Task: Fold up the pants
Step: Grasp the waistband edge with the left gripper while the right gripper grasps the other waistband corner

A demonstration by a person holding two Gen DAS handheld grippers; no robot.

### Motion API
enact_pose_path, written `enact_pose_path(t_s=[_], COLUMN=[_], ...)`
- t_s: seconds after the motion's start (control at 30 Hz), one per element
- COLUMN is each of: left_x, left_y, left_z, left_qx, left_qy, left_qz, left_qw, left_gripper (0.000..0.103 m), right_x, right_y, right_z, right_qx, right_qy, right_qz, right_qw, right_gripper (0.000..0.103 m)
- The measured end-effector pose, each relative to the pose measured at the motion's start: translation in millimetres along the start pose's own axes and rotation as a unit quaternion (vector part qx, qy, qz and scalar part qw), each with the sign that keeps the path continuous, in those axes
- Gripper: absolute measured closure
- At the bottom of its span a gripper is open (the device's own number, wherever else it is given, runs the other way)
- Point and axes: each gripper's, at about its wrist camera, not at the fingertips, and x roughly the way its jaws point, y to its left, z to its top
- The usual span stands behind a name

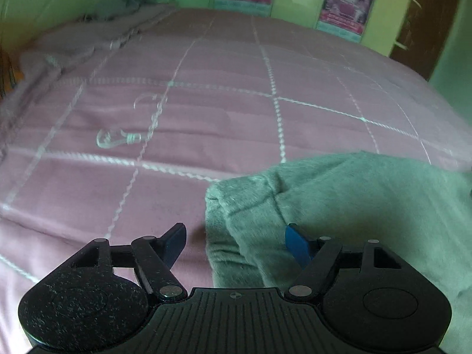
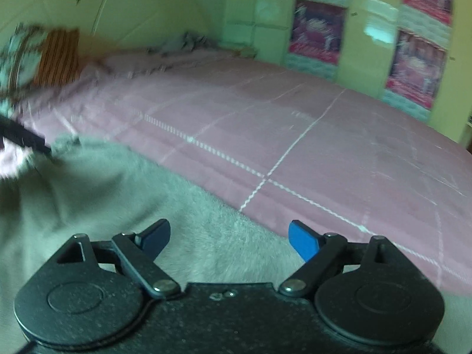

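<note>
Pants (image 1: pixel 354 206) lie bunched on the bed (image 1: pixel 206 118), folding barely begun; both grippers' fingers (image 1: pixel 298 244) gape wide, holding nothing.

Pants (image 1: pixel 354 206) of thick grey cloth, fleecy and matt, with a short soft nap and a stitched hem. Bed cover (image 1: pixel 206 124) of pink woven cloth, smooth and faintly shiny, quilted with pale lines of stitching. Clear hanger (image 1: pixel 118 138) of transparent, glossy plastic. Left gripper (image 1: pixel 236 242) in black plastic with a matt, grainy, speckled finish, ribbed at the middle, with dull metal pins at the joints and smooth blue pads. Right gripper (image 2: pixel 230 239) of the same grainy black plastic, metal pins, smooth blue pads. Posters (image 2: pixel 318 32) of glossy printed paper. Wardrobe door (image 1: pixel 421 20) of dark, scratched wood.
</note>
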Motion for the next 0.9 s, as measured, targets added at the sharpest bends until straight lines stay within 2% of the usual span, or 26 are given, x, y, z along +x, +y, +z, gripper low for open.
enact_pose_path(t_s=[0.13, 0.23, 0.33, 0.4, 0.43, 0.47, 0.5, 0.53, 0.57, 0.63, 0.7, 0.8, 0.9], left_x=[16.0, 24.3, 32.1, 31.6, 30.7, 28.1, 27.0, 24.8, 20.7, 7.5, -12.4, -55.2, -96.8], left_y=[6.8, 3.0, -2.5, 0.9, 0.7, -0.5, -2.6, -4.0, -4.1, -3.0, 0.0, 7.9, 8.3], left_z=[-1.5, -1.1, 0.5, 0.4, -0.7, -2.6, -3.1, -3.6, -5.2, -8.9, -13.8, -30.9, -57.6], left_qx=[-0.024, -0.015, -0.011, -0.024, -0.028, -0.026, -0.026, -0.029, -0.031, -0.036, -0.047, -0.061, -0.050], left_qy=[-0.004, -0.007, -0.011, -0.015, -0.015, -0.017, -0.019, -0.024, -0.032, -0.057, -0.090, -0.158, -0.196], left_qz=[-0.026, -0.040, -0.040, -0.056, -0.063, -0.066, -0.067, -0.068, -0.068, -0.073, -0.087, -0.130, -0.150], left_qw=[0.9994, 0.9991, 0.9991, 0.9981, 0.9975, 0.9973, 0.9973, 0.9970, 0.9966, 0.9951, 0.9910, 0.9770, 0.9676], left_gripper=[0.028, 0.029, 0.044, 0.068, 0.073, 0.079, 0.083, 0.085, 0.086, 0.087, 0.087, 0.087, 0.087], right_x=[39.3, 56.4, 69.0, 71.5, 72.4, 72.3, 73.0, 71.4, 69.1, 60.7, 42.1, -5.4, -60.6], right_y=[-5.4, -3.6, -4.9, -5.4, -4.9, -6.1, -8.1, -6.4, -2.8, -0.9, -0.7, 9.9, 22.6], right_z=[-7.8, -16.5, -22.3, -21.2, -20.2, -18.7, -17.2, -16.8, -15.5, -14.6, -15.0, -13.2, -20.8], right_qx=[-0.031, -0.064, -0.073, -0.066, -0.065, -0.052, -0.042, -0.040, -0.045, -0.039, -0.035, -0.046, -0.066], right_qy=[0.030, 0.041, 0.044, 0.045, 0.048, 0.054, 0.055, 0.055, 0.054, 0.052, 0.022, -0.031, -0.073], right_qz=[-0.008, -0.013, -0.011, -0.007, -0.003, 0.011, 0.021, 0.023, 0.010, -0.002, -0.008, -0.019, -0.024], right_qw=[0.999, 0.997, 0.996, 0.997, 0.997, 0.997, 0.997, 0.997, 0.998, 0.998, 0.999, 0.998, 0.995], right_gripper=[0.019, 0.019, 0.020, 0.021, 0.028, 0.043, 0.051, 0.079, 0.094, 0.096, 0.096, 0.098, 0.098])
